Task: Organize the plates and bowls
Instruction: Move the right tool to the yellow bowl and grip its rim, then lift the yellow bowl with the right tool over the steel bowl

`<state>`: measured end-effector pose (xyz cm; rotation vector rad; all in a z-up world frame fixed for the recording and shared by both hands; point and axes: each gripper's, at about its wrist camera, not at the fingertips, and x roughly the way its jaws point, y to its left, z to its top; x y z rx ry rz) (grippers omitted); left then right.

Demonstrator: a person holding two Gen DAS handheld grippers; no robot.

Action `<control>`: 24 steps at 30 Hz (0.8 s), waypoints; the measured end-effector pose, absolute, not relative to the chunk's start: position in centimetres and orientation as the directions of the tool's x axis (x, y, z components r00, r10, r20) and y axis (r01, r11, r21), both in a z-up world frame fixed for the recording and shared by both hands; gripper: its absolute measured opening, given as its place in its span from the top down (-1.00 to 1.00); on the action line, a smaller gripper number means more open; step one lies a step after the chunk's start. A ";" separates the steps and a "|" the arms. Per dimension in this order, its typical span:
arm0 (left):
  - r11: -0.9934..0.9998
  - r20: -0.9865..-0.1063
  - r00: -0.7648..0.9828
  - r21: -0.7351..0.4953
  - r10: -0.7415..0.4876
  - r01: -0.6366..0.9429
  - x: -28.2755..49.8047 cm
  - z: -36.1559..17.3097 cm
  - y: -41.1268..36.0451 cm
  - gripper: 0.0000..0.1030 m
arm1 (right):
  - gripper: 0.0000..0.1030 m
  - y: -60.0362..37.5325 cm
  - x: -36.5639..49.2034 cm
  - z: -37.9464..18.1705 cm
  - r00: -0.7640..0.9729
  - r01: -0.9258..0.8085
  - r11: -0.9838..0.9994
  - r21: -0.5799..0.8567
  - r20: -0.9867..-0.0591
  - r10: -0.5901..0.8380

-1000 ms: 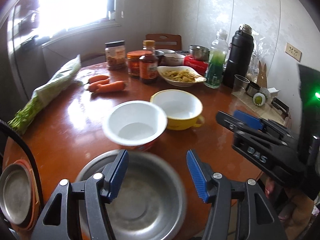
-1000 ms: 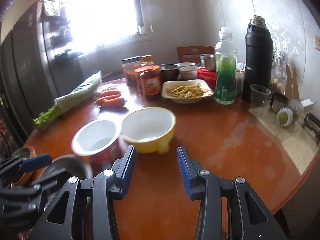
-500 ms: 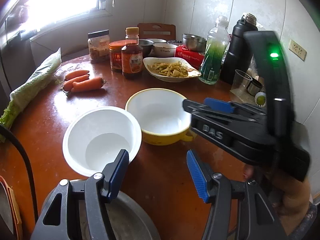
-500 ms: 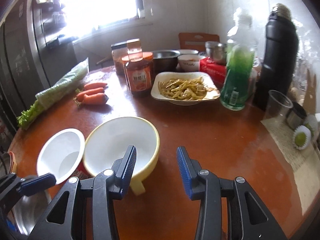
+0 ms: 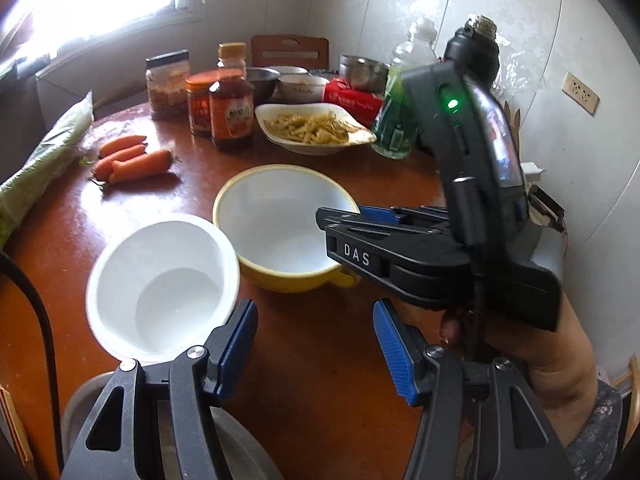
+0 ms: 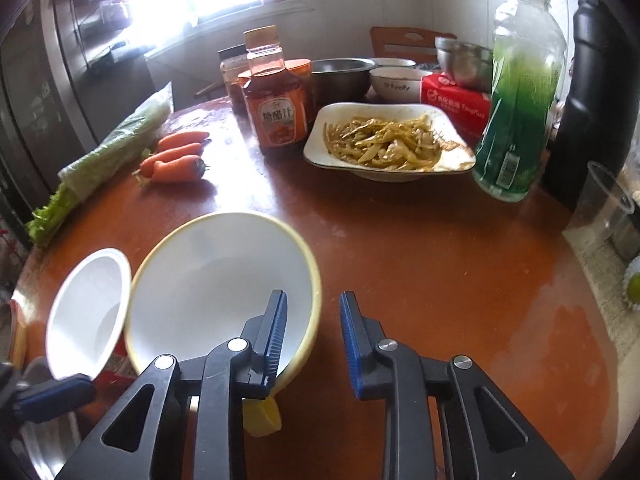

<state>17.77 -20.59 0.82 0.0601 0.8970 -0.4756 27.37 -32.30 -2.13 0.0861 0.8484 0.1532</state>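
Note:
A yellow bowl (image 5: 276,216) with a white inside stands mid-table, touching a white bowl (image 5: 160,276) on its left. My right gripper (image 6: 312,300) straddles the near-right rim of the yellow bowl (image 6: 208,276). One pad is inside and one outside, above the yellow handle. Its jaws are closing, with a gap still showing beside the rim. In the left wrist view the right gripper (image 5: 340,216) reaches in from the right, held by a hand. My left gripper (image 5: 314,312) is open over bare table just right of the white bowl, with nothing between its fingers. A steel bowl (image 5: 80,404) lies under it.
Behind the bowls are a plate of food (image 6: 384,140), sauce jars (image 6: 276,112), a green bottle (image 6: 516,120), a black flask (image 6: 592,100) and steel bowls (image 6: 340,76). Carrots (image 6: 176,160) and bagged greens (image 6: 104,152) lie at left. A plastic cup (image 6: 608,200) stands at right.
Both grippers moved forward over the table. The right one came down onto the yellow bowl's rim and its jaws narrowed. The steel bowl slid under the left gripper.

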 end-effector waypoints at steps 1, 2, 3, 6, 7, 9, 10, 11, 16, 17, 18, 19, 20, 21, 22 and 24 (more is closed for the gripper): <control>0.892 -0.767 0.520 -0.147 -0.376 0.428 17.7 0.6 -20.7 -0.17 | 0.55 -32.2 27.1 -2.1 0.653 -0.110 0.985 0.135 -0.737 0.174; 0.887 -0.767 0.514 -0.156 -0.385 0.434 17.6 0.5 -20.8 -0.17 | 0.56 -32.3 26.7 -2.1 0.652 -0.113 0.984 0.139 -0.737 0.179; 0.886 -0.768 0.509 -0.161 -0.389 0.435 17.6 0.4 -20.8 -0.17 | 0.56 -32.3 26.4 -2.1 0.651 -0.110 0.984 0.137 -0.738 0.176; 0.895 -0.774 0.511 -0.156 -0.374 0.418 17.5 0.3 -20.7 -0.17 | 0.59 -32.8 25.9 -2.2 0.646 -0.100 0.984 0.145 -0.743 0.175; 0.898 -0.774 0.516 -0.149 -0.366 0.414 17.4 0.3 -20.6 -0.17 | 0.62 -32.9 25.7 -2.2 0.643 -0.097 0.985 0.143 -0.746 0.171; 0.900 -0.773 0.520 -0.148 -0.363 0.410 17.3 0.3 -20.5 -0.17 | 0.64 -33.1 25.2 -2.2 0.641 -0.096 0.985 0.140 -0.749 0.169; 0.901 -0.772 0.522 -0.146 -0.362 0.409 17.3 0.4 -20.6 -0.17 | 0.64 -33.2 24.8 -2.1 0.642 -0.102 0.984 0.146 -0.746 0.177; 0.901 -0.772 0.523 -0.145 -0.361 0.409 17.2 0.4 -20.6 -0.17 | 0.64 -33.3 24.4 -2.0 0.641 -0.105 0.983 0.150 -0.745 0.182; 0.912 -0.780 0.525 -0.134 -0.339 0.388 17.3 0.4 -20.6 -0.17 | 0.66 -33.6 23.4 -1.5 0.640 -0.105 0.984 0.144 -0.748 0.178; 0.913 -0.781 0.526 -0.135 -0.337 0.384 17.3 0.5 -20.6 -0.17 | 0.66 -33.6 23.4 -1.4 0.645 -0.100 0.987 0.129 -0.747 0.163; 0.914 -0.781 0.526 -0.137 -0.336 0.381 17.4 0.5 -20.5 -0.17 | 0.66 -33.5 23.3 -1.2 0.651 -0.097 0.989 0.112 -0.745 0.148; 0.916 -0.785 0.522 -0.138 -0.334 0.378 17.5 0.5 -20.4 -0.17 | 0.66 -33.4 23.4 -1.1 0.653 -0.100 0.989 0.113 -0.742 0.150; 0.916 -0.787 0.518 -0.145 -0.335 0.373 17.6 0.5 -20.3 -0.17 | 0.66 -33.4 23.5 -1.0 0.654 -0.101 0.987 0.124 -0.740 0.160; 0.916 -0.787 0.516 -0.151 -0.339 0.371 17.8 0.5 -20.2 -0.17 | 0.66 -33.3 23.7 -0.9 0.652 -0.103 0.987 0.127 -0.740 0.164; 0.918 -0.791 0.511 -0.155 -0.337 0.366 18.0 0.4 -20.1 -0.17 | 0.66 -33.2 23.9 -0.8 0.652 -0.106 0.987 0.124 -0.741 0.163; 0.917 -0.793 0.504 -0.167 -0.343 0.362 18.5 0.4 -19.9 -0.17 | 0.66 -33.2 24.2 -0.8 0.648 -0.107 0.986 0.126 -0.744 0.165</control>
